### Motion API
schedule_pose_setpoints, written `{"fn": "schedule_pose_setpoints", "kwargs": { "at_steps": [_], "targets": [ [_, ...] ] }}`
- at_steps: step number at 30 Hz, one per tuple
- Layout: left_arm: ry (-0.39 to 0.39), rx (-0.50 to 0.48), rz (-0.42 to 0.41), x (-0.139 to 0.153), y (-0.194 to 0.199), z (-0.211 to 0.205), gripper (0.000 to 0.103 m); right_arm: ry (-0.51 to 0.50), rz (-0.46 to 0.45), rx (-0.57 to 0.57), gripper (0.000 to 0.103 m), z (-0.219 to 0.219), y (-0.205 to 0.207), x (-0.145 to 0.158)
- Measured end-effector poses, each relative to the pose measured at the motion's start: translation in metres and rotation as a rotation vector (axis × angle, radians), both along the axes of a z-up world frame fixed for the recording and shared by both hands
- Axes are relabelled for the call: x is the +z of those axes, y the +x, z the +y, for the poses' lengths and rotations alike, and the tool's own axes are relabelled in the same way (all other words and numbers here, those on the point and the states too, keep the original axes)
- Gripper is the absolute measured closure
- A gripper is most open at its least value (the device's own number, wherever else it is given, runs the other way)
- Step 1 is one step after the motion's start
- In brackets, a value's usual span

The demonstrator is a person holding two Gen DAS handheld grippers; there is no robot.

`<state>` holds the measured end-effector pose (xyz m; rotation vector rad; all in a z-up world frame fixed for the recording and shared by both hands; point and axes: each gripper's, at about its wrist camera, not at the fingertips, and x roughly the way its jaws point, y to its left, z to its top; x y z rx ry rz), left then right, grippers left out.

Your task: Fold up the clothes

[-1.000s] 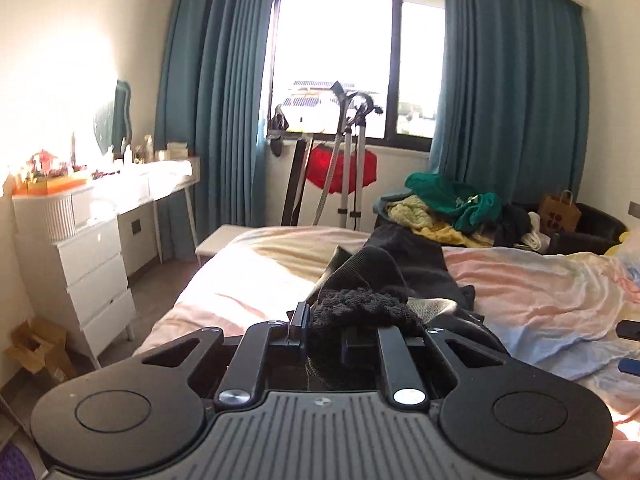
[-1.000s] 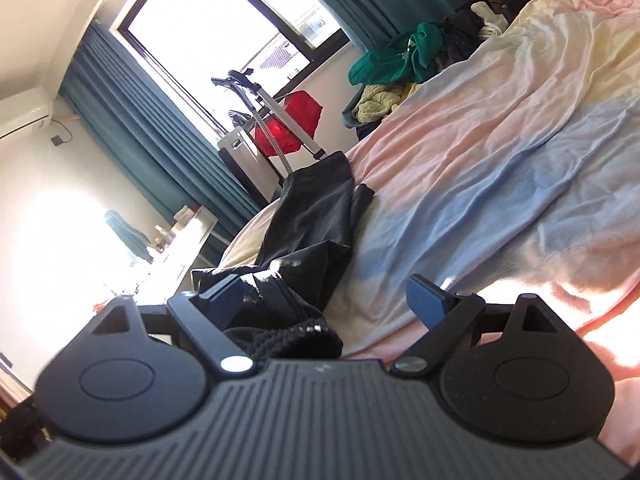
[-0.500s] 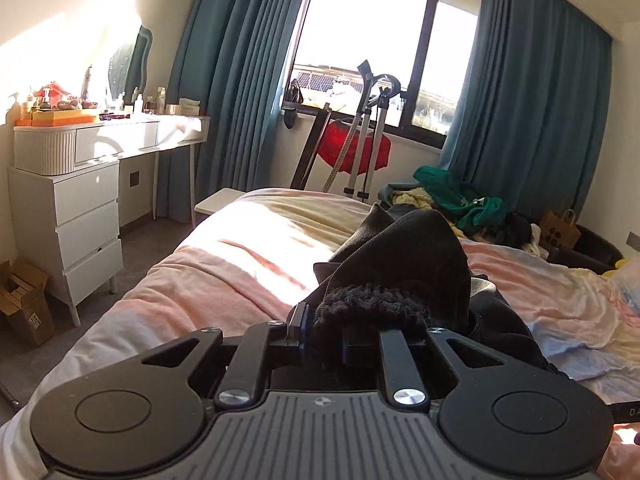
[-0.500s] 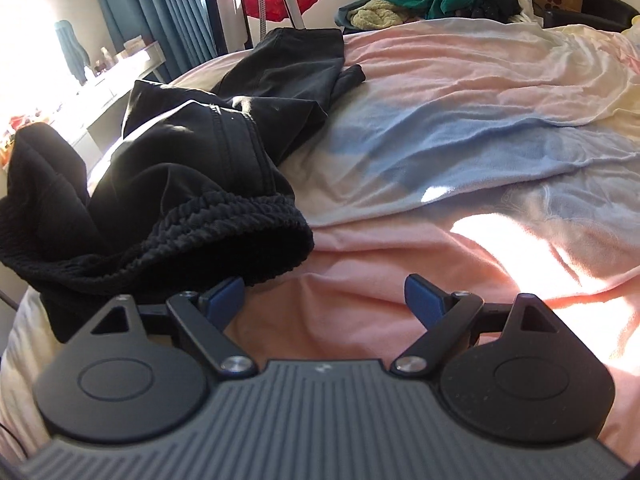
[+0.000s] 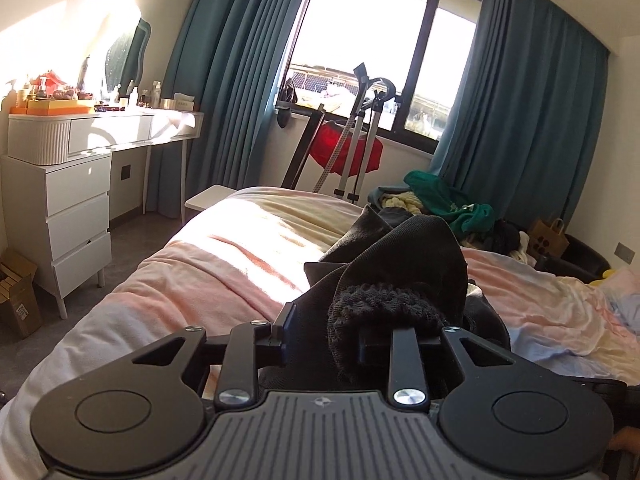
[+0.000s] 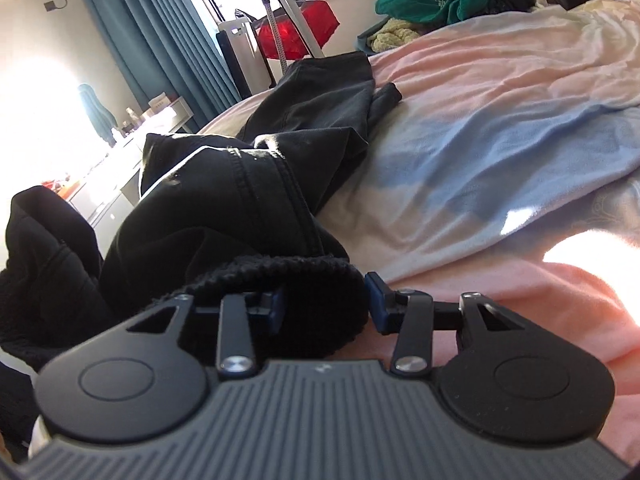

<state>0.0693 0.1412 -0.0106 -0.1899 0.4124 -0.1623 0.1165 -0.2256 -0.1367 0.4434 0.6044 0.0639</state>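
A black garment with a ribbed knit hem lies on the bed (image 5: 224,264). In the left wrist view my left gripper (image 5: 324,332) is shut on the knit hem (image 5: 384,304), and the fabric (image 5: 416,252) bunches up above the fingers. In the right wrist view my right gripper (image 6: 326,300) has closed onto another part of the knit hem (image 6: 304,280), which fills the gap between the blue pads (image 6: 374,286). The rest of the black garment (image 6: 280,152) stretches away across the pink and blue bedsheet (image 6: 500,128).
A white dresser and vanity (image 5: 60,184) stand at the left wall. A clothes pile (image 5: 448,204) and a paper bag (image 5: 548,236) lie beyond the bed. A red item on a metal stand (image 5: 348,148) is by the window.
My right gripper has moved in and closed its fingers onto the knit hem; it was wide open before. My left gripper keeps its hold and has lifted the fabric slightly.
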Motion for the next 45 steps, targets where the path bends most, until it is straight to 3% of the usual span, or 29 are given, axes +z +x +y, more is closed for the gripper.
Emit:
{"fn": "schedule_pose_setpoints", "kwargs": {
  "at_steps": [5, 8, 11, 17, 22, 23, 25, 26, 28, 30, 37, 42, 45],
  "targets": [
    [0.001, 0.005, 0.068, -0.002, 0.0, -0.001, 0.062, -0.013, -0.085, -0.058, 0.093, -0.003, -0.02, 0.02],
    [-0.073, -0.008, 0.11, -0.007, 0.001, 0.002, 0.057, -0.011, -0.152, -0.106, 0.094, -0.008, -0.037, 0.035],
    [-0.035, -0.009, 0.09, -0.008, 0.0, -0.006, 0.053, -0.043, -0.223, -0.113, 0.094, -0.006, -0.051, 0.054],
    [-0.005, 0.024, 0.08, -0.013, 0.008, -0.018, 0.051, -0.206, -0.357, -0.082, 0.094, 0.018, -0.074, 0.079],
    [-0.039, 0.048, 0.087, -0.019, 0.027, -0.019, 0.051, -0.272, -0.326, -0.07, 0.094, 0.021, -0.069, 0.079],
    [-0.046, 0.043, 0.086, -0.02, 0.03, -0.019, 0.055, -0.271, -0.295, -0.079, 0.093, 0.019, -0.064, 0.076],
    [-0.05, 0.018, 0.082, -0.023, 0.033, -0.023, 0.076, -0.212, -0.206, -0.091, 0.092, 0.006, -0.052, 0.064],
    [-0.044, 0.013, 0.073, -0.024, 0.031, -0.027, 0.093, -0.167, -0.163, -0.099, 0.092, -0.002, -0.046, 0.056],
    [-0.023, 0.01, 0.05, -0.023, 0.026, -0.038, 0.093, -0.1, -0.084, -0.111, 0.093, -0.015, -0.035, 0.041],
    [-0.013, -0.017, 0.021, -0.017, 0.019, -0.046, 0.094, -0.107, -0.048, -0.115, 0.093, -0.017, -0.028, 0.031],
    [-0.049, 0.042, -0.075, 0.025, 0.015, -0.026, 0.095, -0.022, -0.04, -0.112, 0.094, -0.008, -0.05, 0.025],
    [-0.085, 0.083, -0.154, 0.108, 0.05, 0.007, 0.095, -0.101, -0.145, -0.03, 0.094, 0.043, -0.08, 0.052],
    [-0.091, 0.081, -0.205, 0.169, 0.073, 0.026, 0.095, -0.126, -0.243, 0.047, 0.094, 0.095, -0.098, 0.068]
  ]
}}
